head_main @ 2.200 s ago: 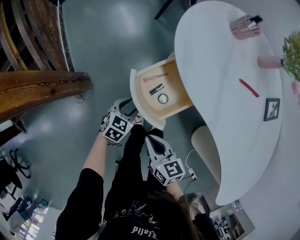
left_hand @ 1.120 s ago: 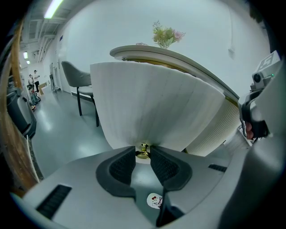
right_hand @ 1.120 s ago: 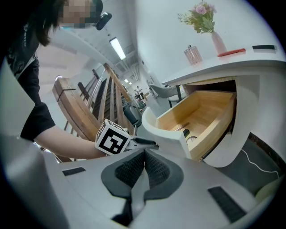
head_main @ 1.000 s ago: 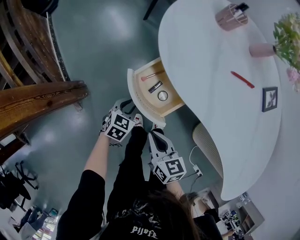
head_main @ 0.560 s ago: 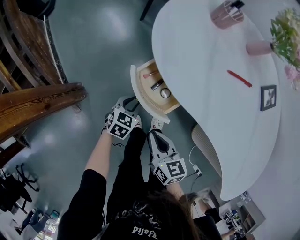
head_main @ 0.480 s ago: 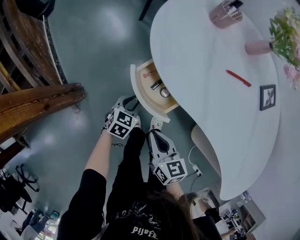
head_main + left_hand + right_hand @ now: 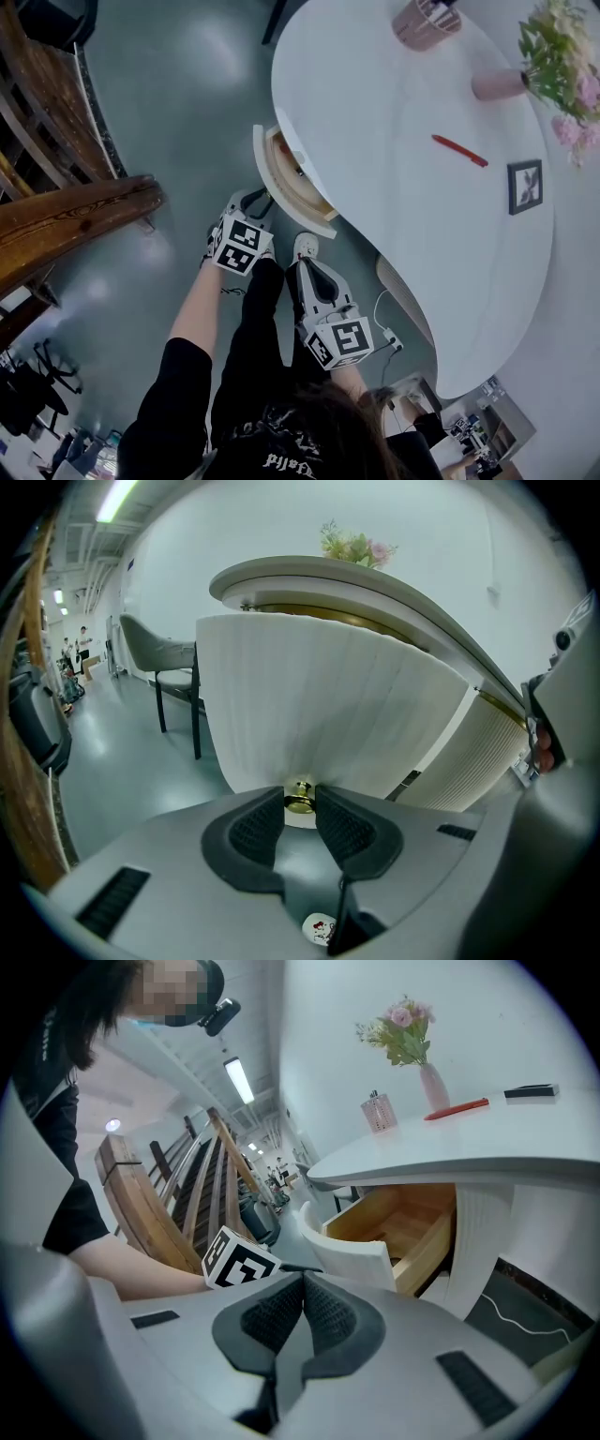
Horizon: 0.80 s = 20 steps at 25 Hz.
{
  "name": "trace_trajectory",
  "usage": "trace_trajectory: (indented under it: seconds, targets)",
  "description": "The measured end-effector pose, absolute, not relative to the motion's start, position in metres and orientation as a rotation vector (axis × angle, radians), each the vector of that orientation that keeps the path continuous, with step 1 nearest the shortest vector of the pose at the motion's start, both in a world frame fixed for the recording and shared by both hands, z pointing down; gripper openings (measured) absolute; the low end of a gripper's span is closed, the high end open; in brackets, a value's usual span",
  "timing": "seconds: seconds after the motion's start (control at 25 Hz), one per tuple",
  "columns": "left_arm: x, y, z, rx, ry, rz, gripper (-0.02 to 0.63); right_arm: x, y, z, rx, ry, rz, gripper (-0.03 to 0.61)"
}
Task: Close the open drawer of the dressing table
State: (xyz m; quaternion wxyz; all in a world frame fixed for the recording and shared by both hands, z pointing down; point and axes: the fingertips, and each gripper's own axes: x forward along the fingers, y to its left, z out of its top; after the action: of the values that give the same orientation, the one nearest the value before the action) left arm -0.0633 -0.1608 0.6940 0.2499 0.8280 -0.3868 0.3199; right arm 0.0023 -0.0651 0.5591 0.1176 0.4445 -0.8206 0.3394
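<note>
My left gripper is clamped on the brass knob, one pad on each side of it, at the bottom centre of the drawer's ribbed white front. My right gripper has its jaws together with nothing between them; it hangs clear of the drawer, just to the right of it, and takes no part in the push. In the head view the drawer stands out from under the table by a narrow strip only, and most of its box is under the white top. In the right gripper view the wooden inside shows between the front and the table's body, so the drawer is not shut. Judgement: the task is well advanced but not complete. What remains is to push the knob toward the table until the front meets the ribbed body, then to open the left jaws and draw the gripper back.
</note>
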Motion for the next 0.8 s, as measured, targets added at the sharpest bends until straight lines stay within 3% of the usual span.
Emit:
trace_trajectory:
  seconds: [0.8]
  targets:
    - [-0.038, -0.187, 0.69, 2.283, -1.06, 0.854, 0.115, 0.021, -0.083, 0.563, 1.358, -2.378, 1.008, 0.026]
